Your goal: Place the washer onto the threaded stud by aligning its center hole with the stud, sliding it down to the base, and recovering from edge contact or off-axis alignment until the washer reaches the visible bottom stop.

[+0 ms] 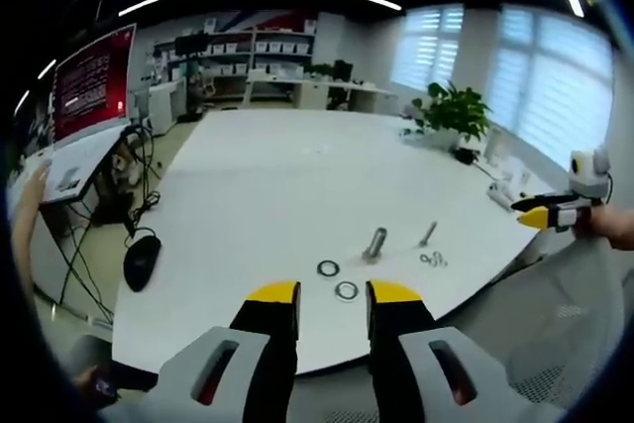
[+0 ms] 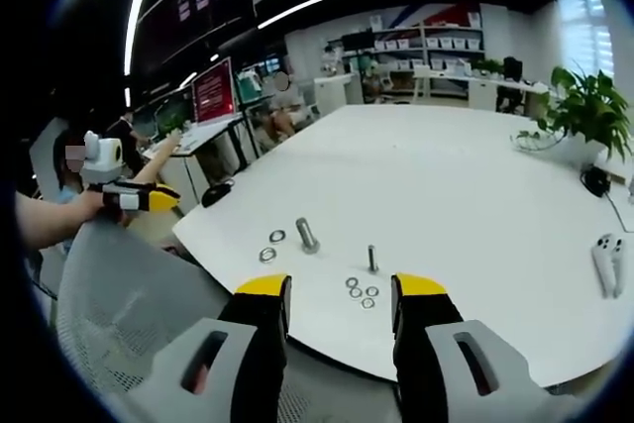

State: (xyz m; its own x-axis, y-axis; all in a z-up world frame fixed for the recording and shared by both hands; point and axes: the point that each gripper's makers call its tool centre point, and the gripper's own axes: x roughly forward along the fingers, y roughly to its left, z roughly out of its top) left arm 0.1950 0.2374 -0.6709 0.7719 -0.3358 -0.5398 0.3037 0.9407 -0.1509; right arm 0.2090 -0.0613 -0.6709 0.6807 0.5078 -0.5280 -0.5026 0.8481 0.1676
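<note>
We hold both tools released above the white surface (image 1: 277, 175): left tool (image 1: 332, 292), right tool (image 2: 337, 286); small metal washers (image 2: 361, 291) lie beside the upright threaded stud (image 2: 372, 258).

Open white table (image 2: 446, 175) all around the upright stud (image 2: 372, 258), loose washers (image 2: 361, 291) just beside.

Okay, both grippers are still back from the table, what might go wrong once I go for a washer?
The washers lie bunched together beside the thin stud, so the right gripper may pinch two at once. Flat on the white table, they may slide rather than lift. The stud is slim, and a bump from the open jaws could tip it.
</note>
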